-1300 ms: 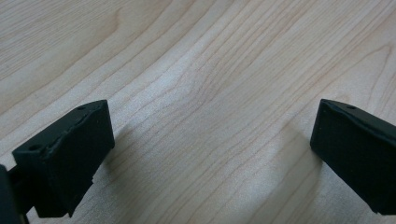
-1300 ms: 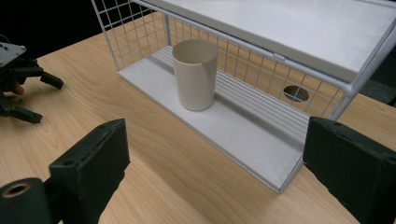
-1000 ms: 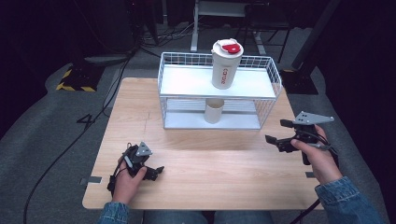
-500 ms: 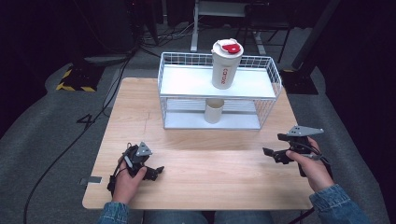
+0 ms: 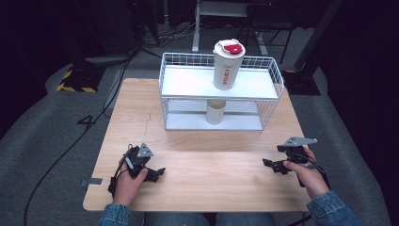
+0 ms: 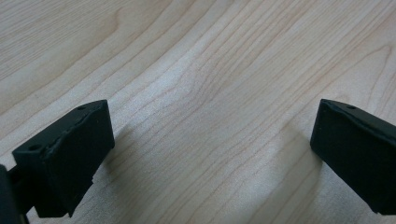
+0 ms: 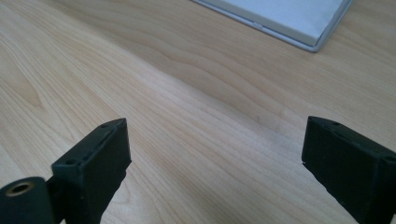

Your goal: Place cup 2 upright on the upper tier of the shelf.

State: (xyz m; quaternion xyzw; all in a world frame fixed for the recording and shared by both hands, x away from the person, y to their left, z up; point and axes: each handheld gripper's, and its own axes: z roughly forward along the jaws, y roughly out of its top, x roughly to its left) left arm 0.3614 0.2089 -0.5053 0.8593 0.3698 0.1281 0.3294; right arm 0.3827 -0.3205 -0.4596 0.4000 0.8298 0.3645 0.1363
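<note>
A white tumbler with a red lid (image 5: pixel 228 63) stands upright on the top shelf of a white wire rack (image 5: pixel 171 89) at the back of the wooden table (image 5: pixel 211 188). Below it, a beige cup (image 5: pixel 216 112) sits on the lower shelf. My left gripper (image 5: pixel 151 172) rests low over the front left of the table, open, with bare wood between its jaws (image 6: pixel 212 154). Near the front right, my right gripper (image 5: pixel 274 160) is open too, holding nothing (image 7: pixel 215 158). A corner of the rack's white base (image 7: pixel 289 18) shows beyond it.
Both of the person's hands and denim sleeves come in from the near edge. The rack spans the back middle of the table. Dark floor with cables and a yellow-black striped block (image 5: pixel 75 80) surrounds the table.
The right gripper has drawn back toward the near edge and come down closer to the tabletop. The left gripper has stayed put.
</note>
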